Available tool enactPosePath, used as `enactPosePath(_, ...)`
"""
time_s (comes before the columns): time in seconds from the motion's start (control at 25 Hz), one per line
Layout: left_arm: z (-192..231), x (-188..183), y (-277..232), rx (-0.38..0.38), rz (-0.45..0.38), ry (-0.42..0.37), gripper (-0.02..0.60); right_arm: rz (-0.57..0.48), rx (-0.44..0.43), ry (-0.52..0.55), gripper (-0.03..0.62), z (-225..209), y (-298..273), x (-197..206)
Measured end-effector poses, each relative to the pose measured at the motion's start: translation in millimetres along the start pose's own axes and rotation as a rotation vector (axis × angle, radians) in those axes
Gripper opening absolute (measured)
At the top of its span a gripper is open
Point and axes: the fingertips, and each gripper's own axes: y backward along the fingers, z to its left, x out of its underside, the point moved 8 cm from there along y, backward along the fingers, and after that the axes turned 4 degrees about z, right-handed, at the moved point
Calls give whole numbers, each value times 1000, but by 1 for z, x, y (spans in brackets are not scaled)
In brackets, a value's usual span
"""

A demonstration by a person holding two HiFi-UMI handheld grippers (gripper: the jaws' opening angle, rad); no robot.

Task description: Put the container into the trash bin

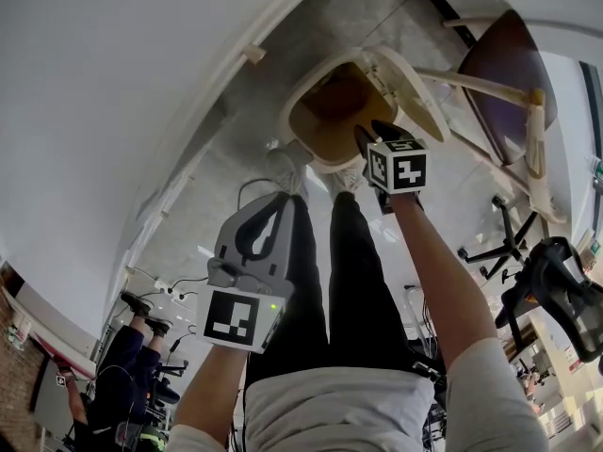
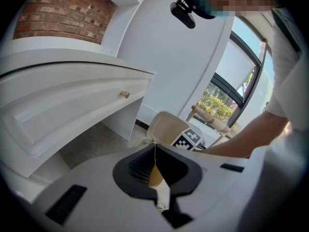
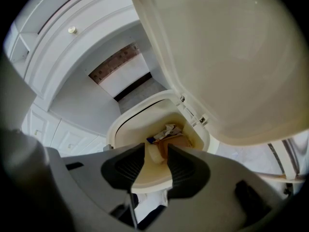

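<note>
Holds the right gripper (image 3: 155,148) steeply nose-down over the mouth of the cream plastic trash bin (image 3: 117,123), black ribbed pads (image 3: 124,164) spread wide and pinching nothing. Down through the gap between those pads, clear of both: the small pale cream round container (image 3: 153,156), inside the bin against its near wall, just beside a brown scrap and a crumpled white-and-blue wrapper (image 3: 166,131); at rest or in mid-fall, impossible to tell. Up and to the right, swung fully open, the bin's broad cream lid (image 3: 227,57), close over the gripper. Carries the left gripper (image 2: 154,151) well back from the bin, over black-trousered legs (image 1: 320,281), with its pads pressed together on nothing. Beyond, a white cabinet with a small brass knob (image 3: 72,30) and a stretch of grey floor (image 1: 217,186). By the look of it, caught at the release: container parted from the gripper and inside the bin, the task all but finished. Next, most likely, a plain withdrawal: draw the right gripper up and back out of the opening, clear of the raised lid's edge, then see to the lid if it needs closing. Asks for little precision and no grip at all, only room enough not to knock the lid or the rim on the way out.
</note>
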Motion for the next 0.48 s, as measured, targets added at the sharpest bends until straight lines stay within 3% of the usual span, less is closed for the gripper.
enactPosePath(0.28,-2,-4,4,-3,-7,-11,17,-1,-30,38,141,7,6,-1)
enactPosePath(0.48,-10,-10,11,0,-22,-20,17,-16,-34,42,44,11,21,-3)
